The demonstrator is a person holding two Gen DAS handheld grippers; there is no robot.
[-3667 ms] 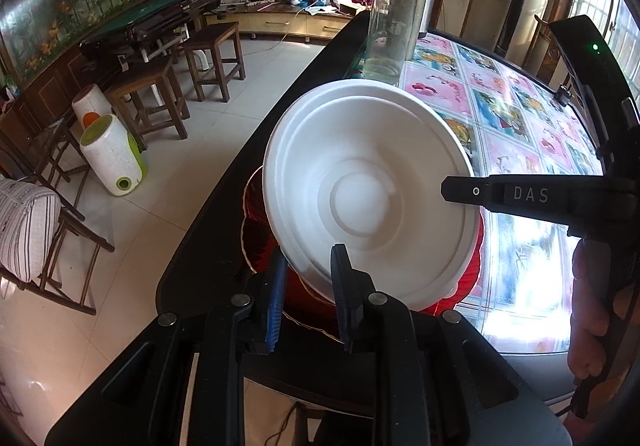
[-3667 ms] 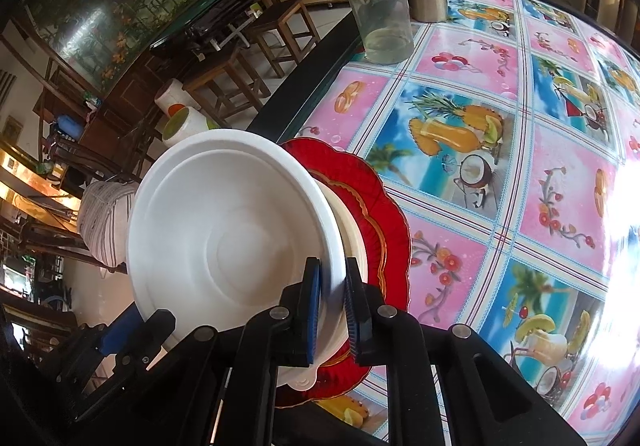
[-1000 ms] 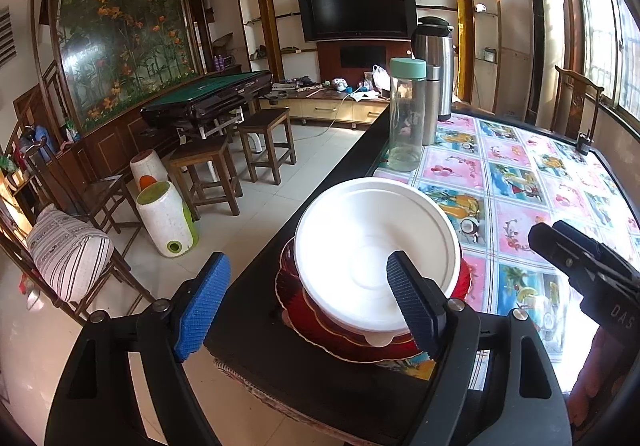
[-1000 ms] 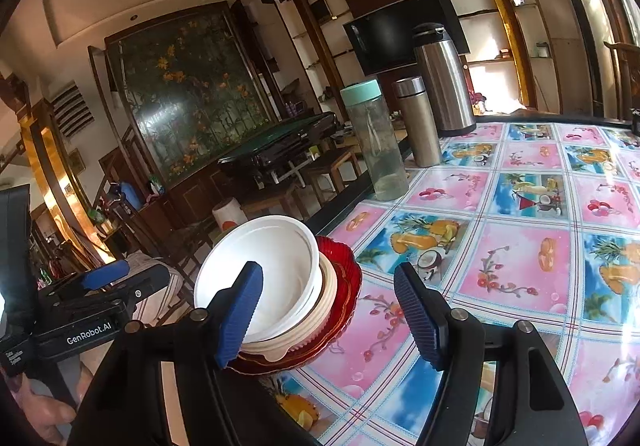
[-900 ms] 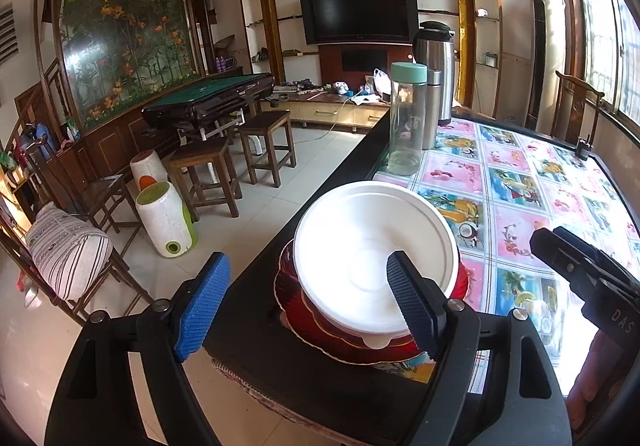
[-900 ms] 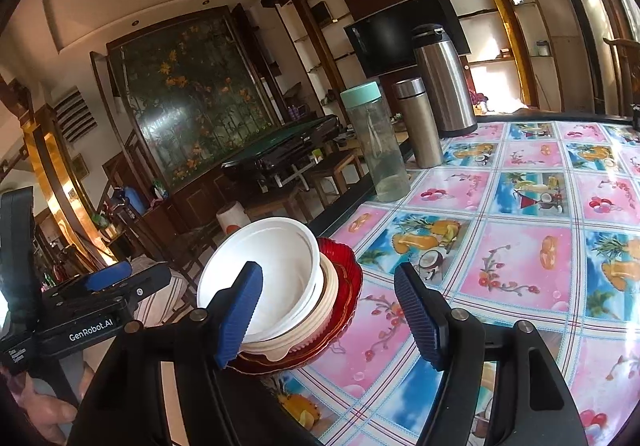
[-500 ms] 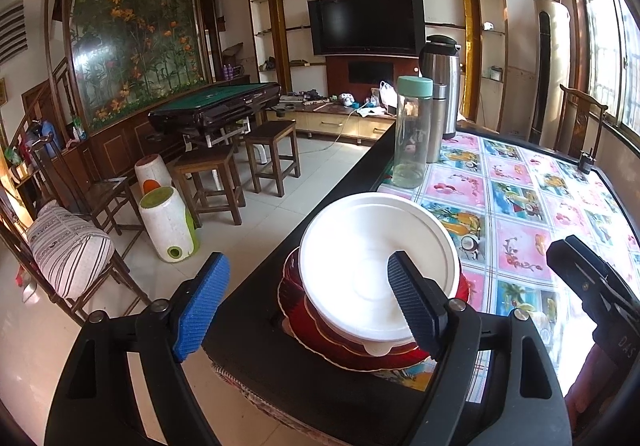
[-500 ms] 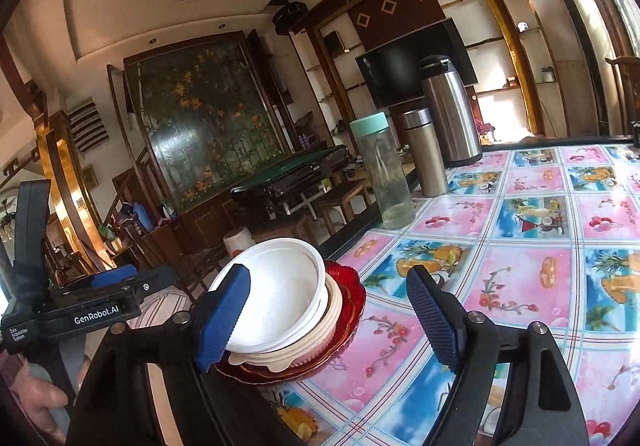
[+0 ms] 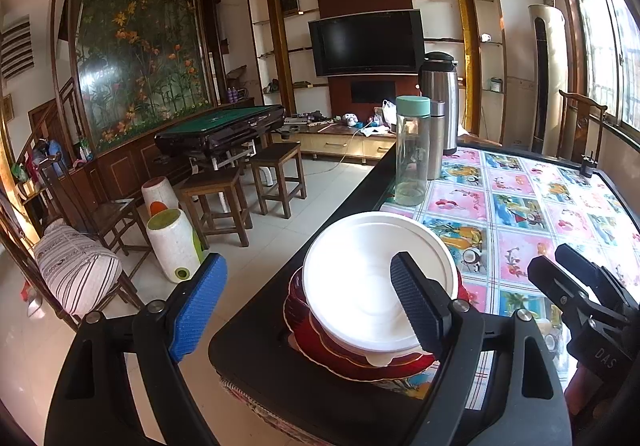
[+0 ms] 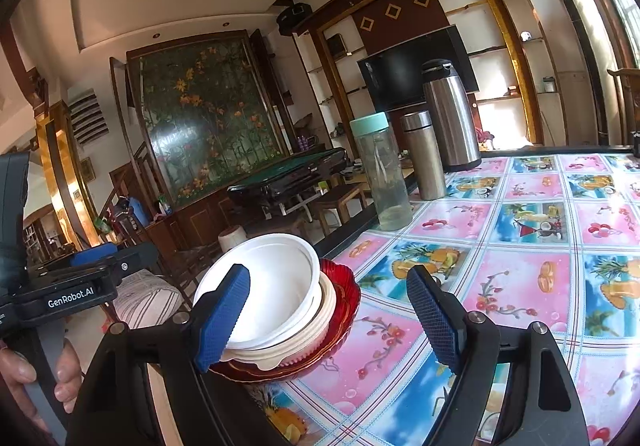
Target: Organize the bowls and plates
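Right wrist view alone showed cream rims under the white round plastic bowl stacked on the red scalloped plate at the fruit-patterned table corner; both hand-held grippers spread, empty. Beyond: stools, television.

The left tongs are wide open and hold nothing. The right tongs are wide open too, both empty. A hand grips the handle of the left tongs.

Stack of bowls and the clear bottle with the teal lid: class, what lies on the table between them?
Nothing: only bare fruit-print tablecloth separates the stack of bowls from the clear bottle, shown in the right wrist view.
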